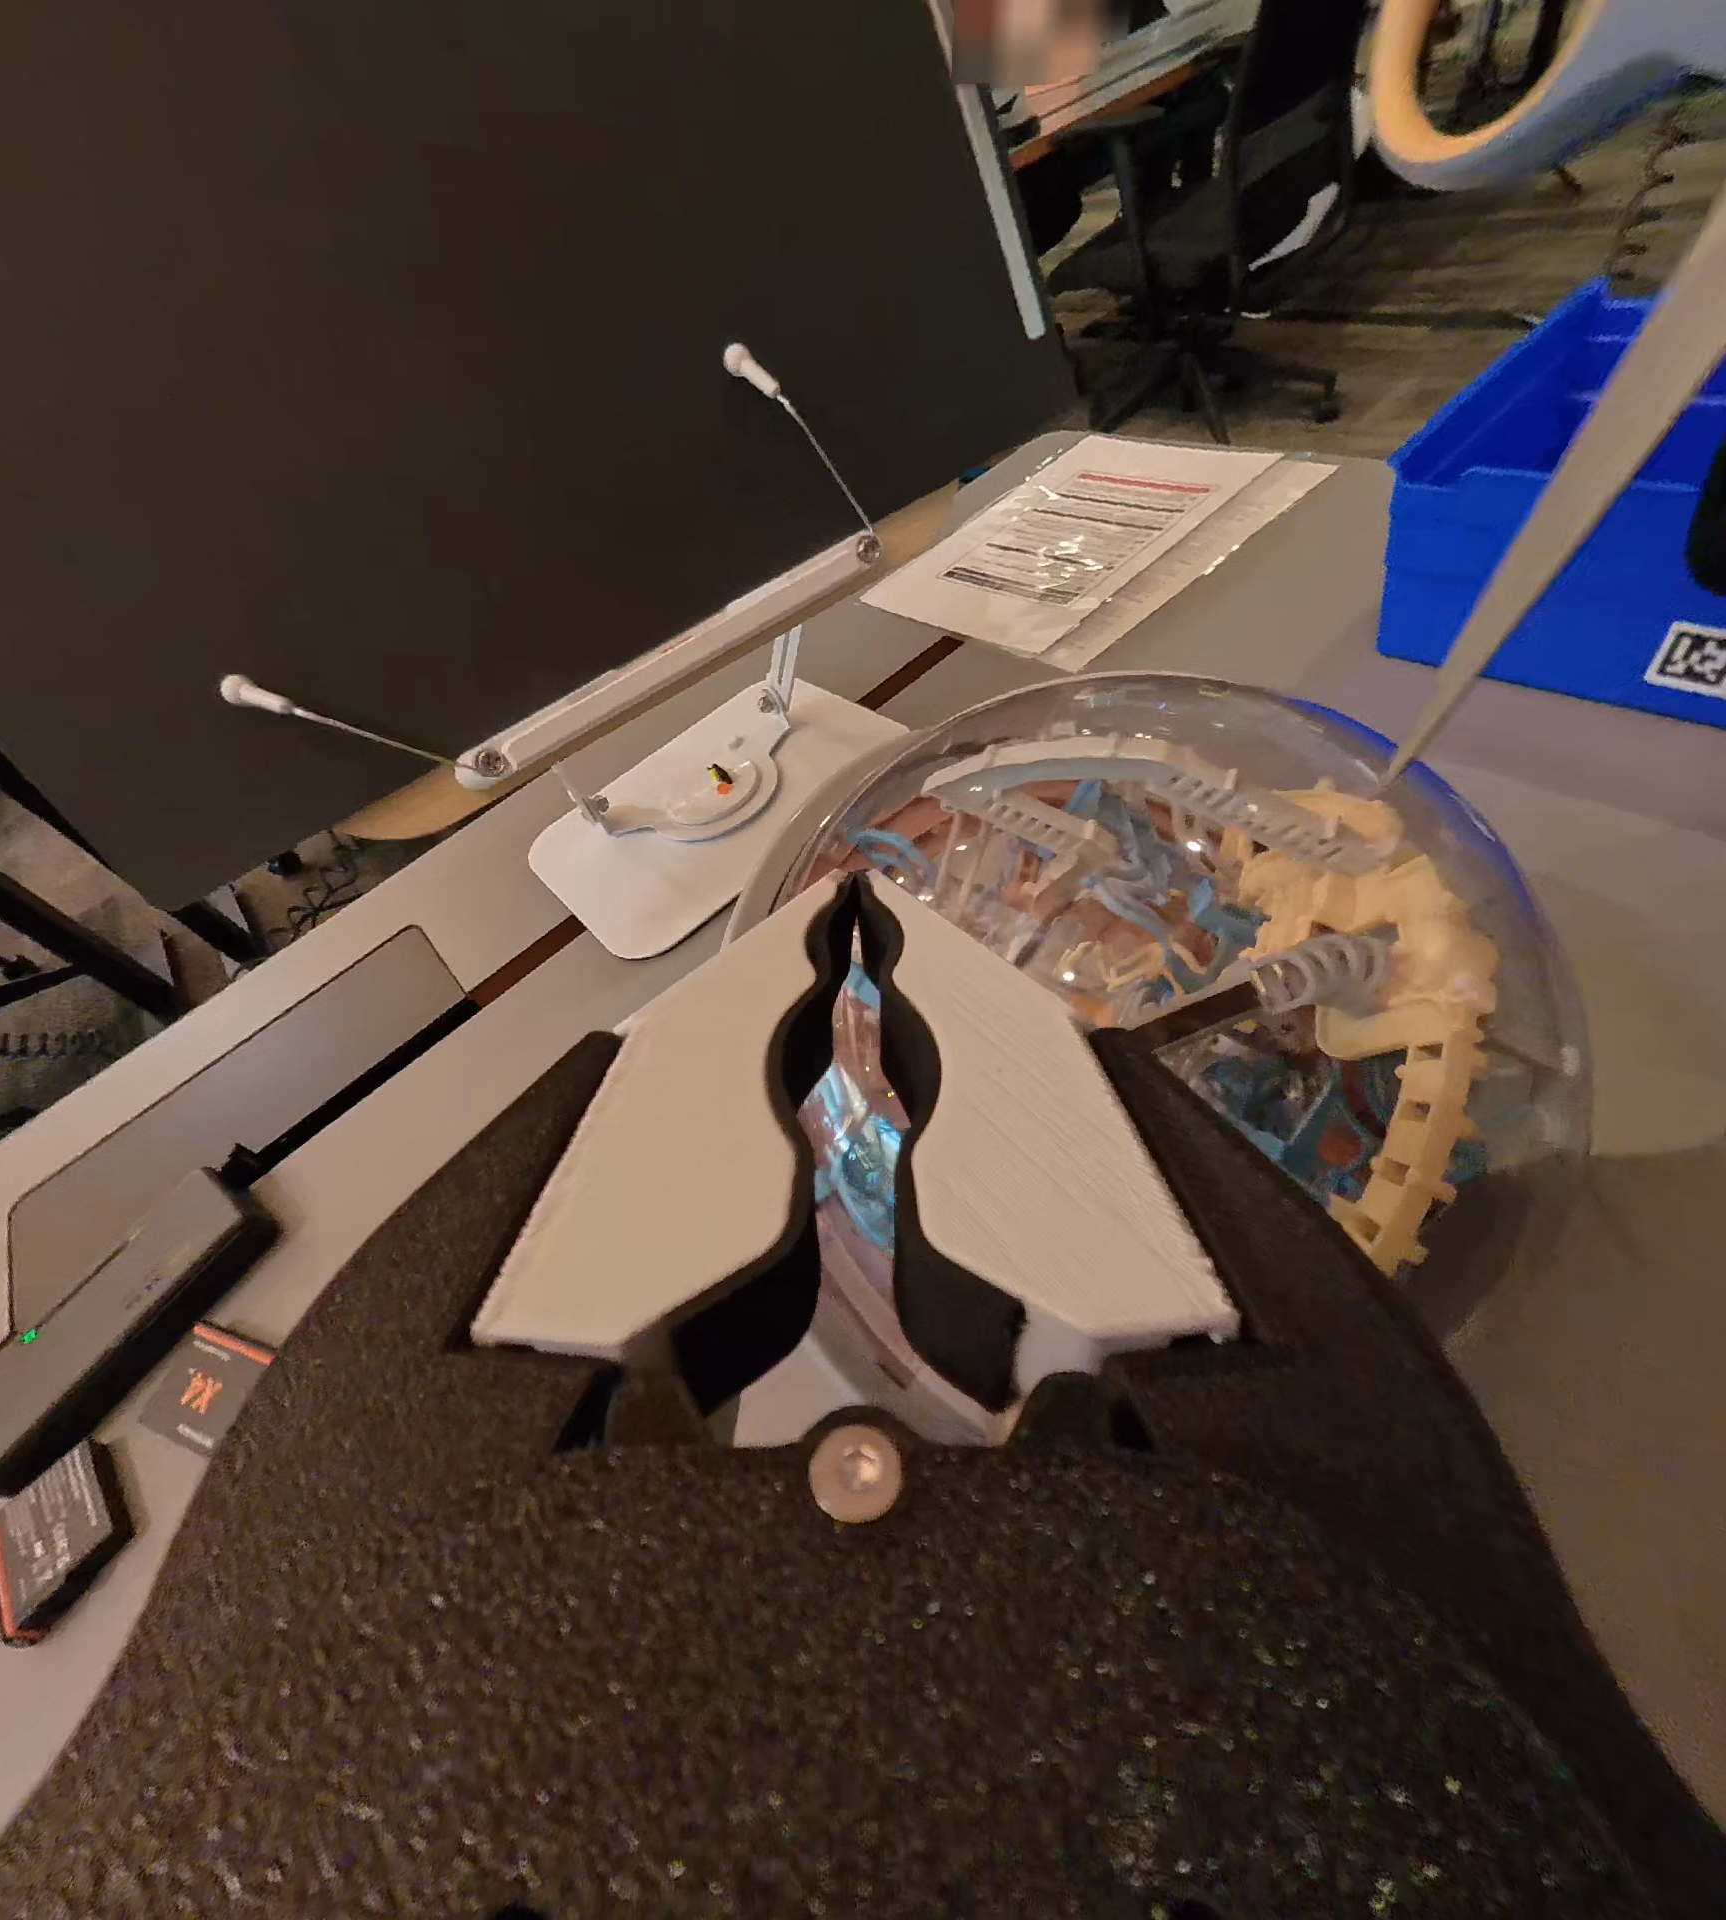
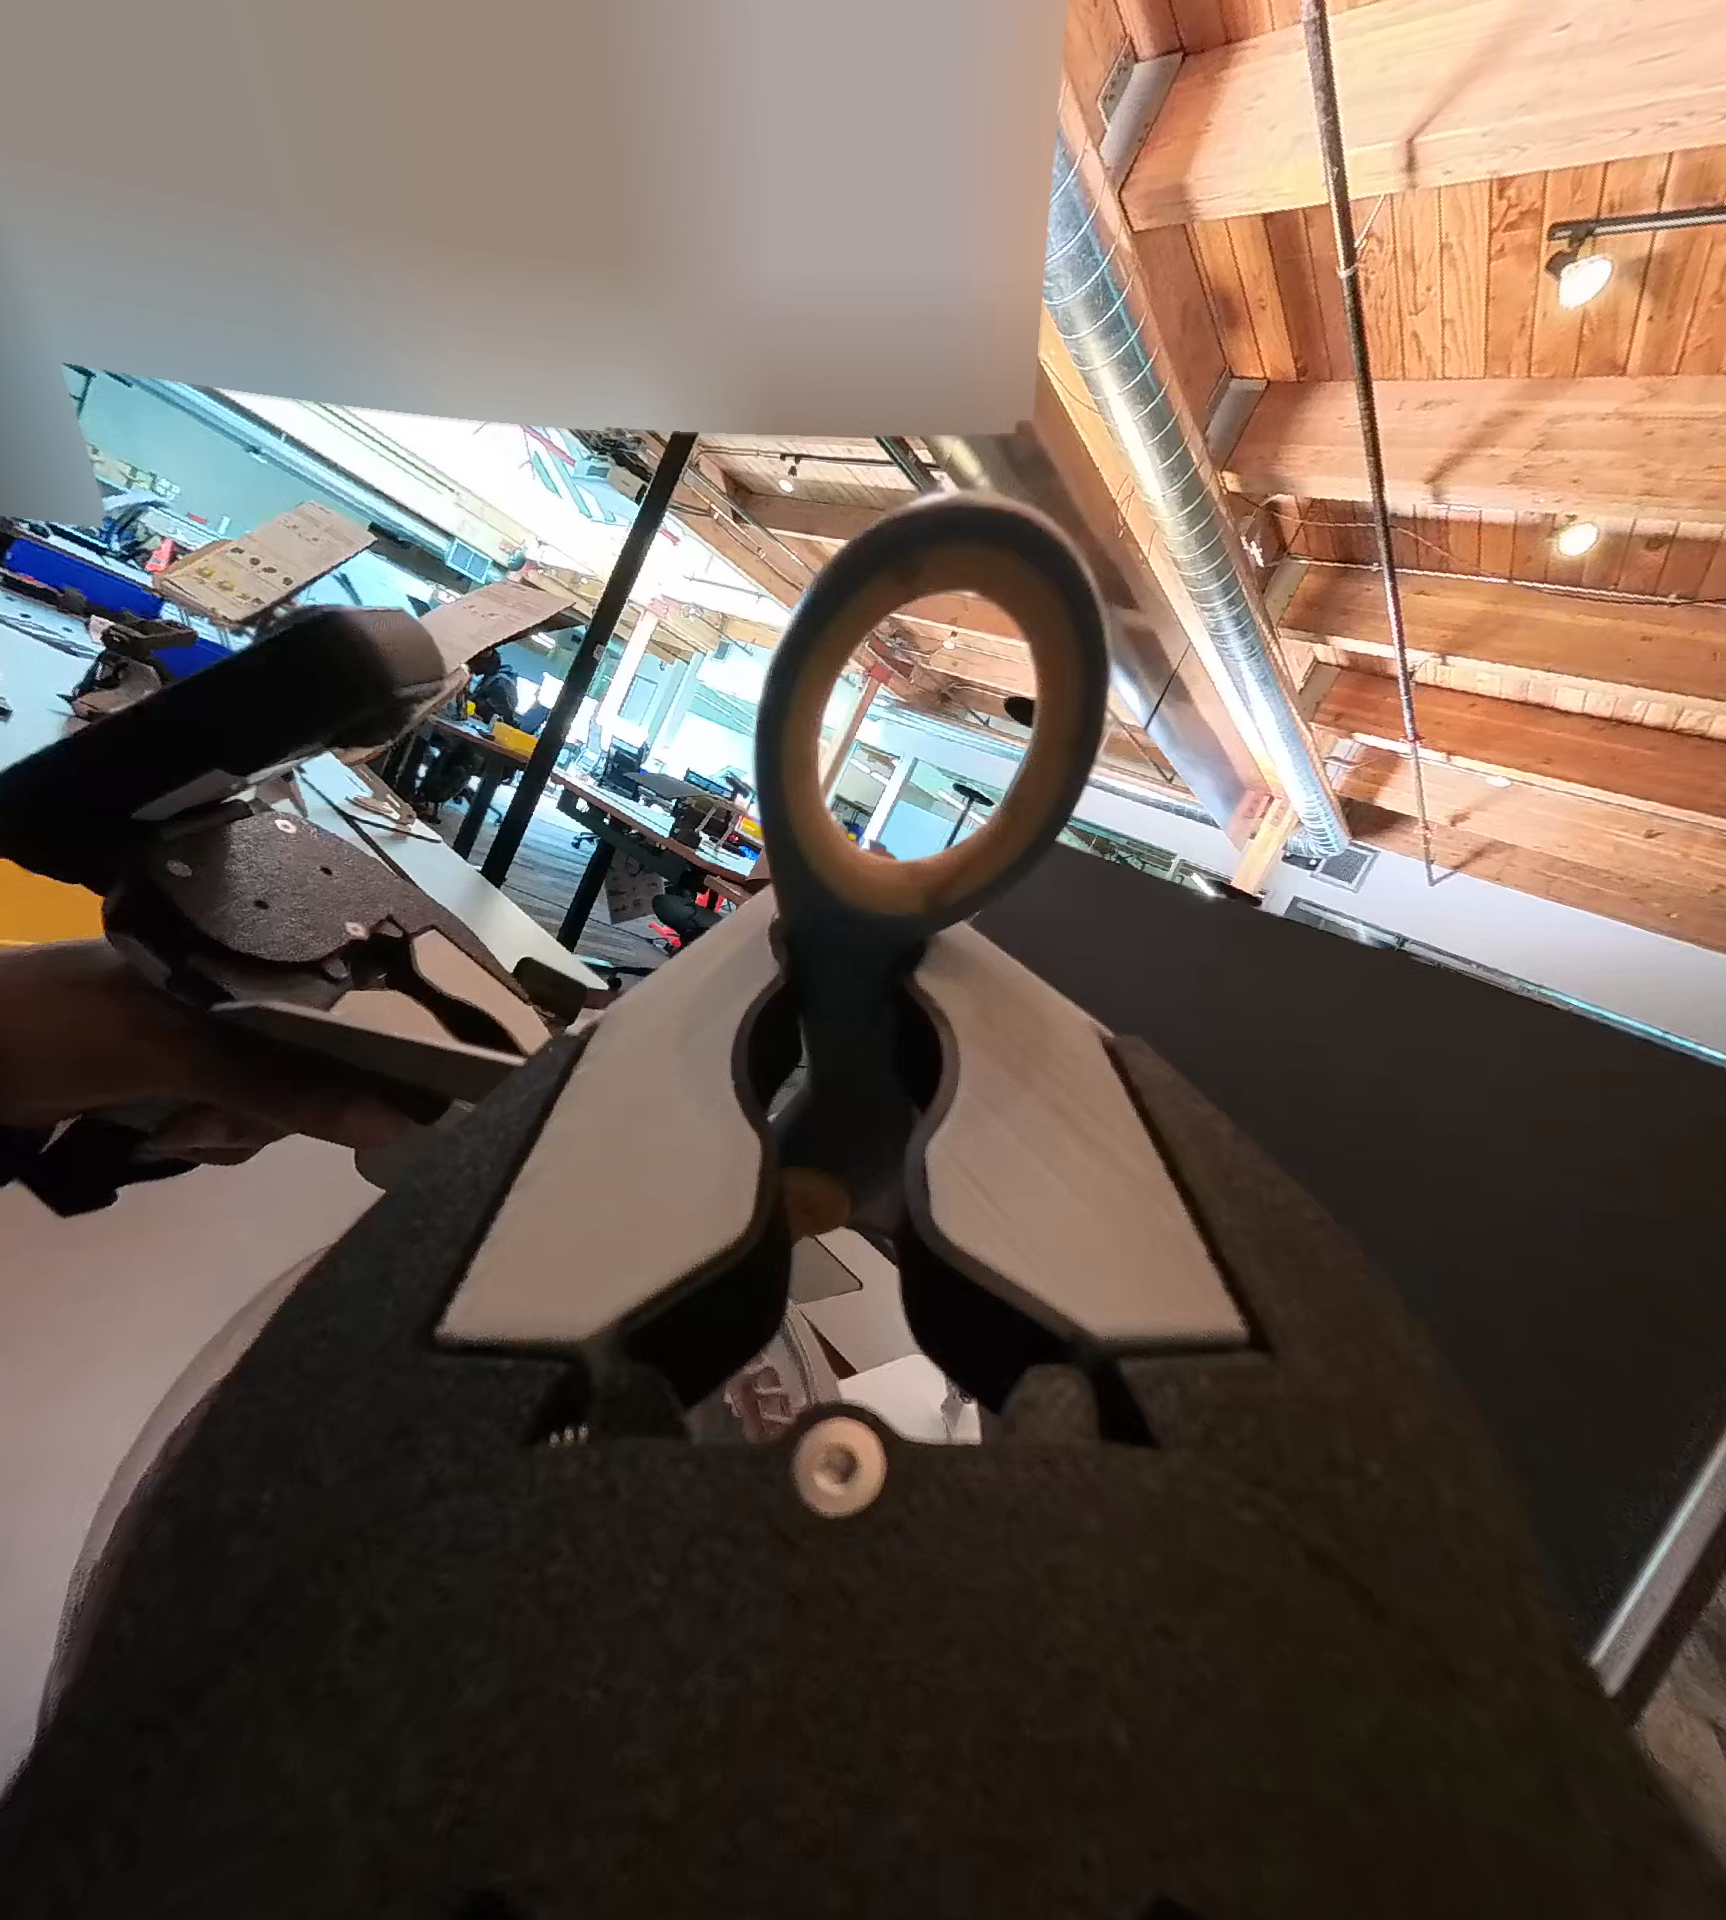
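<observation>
Your left tongs [image 1: 857, 894] are closed tip to tip with nothing between them. They hang over the near left side of the clear ball [image 1: 1254, 935]; you cannot tell whether they touch it. To their left a black box [image 1: 111, 1340] lies on the grey table [image 1: 1669, 1351], and a white stand [image 1: 672, 831] sits just behind the ball. The ball is a see-through shell packed with cream and blue plastic tracks. Further right, the scissors [image 1: 1617, 416] slant down from the upper right, blade point meeting the ball's far top. Your right tongs [image 2: 864, 935] are clamped on the scissors' neck, below the handle ring. A blue bin [image 1: 1524, 540] stands far right.
</observation>
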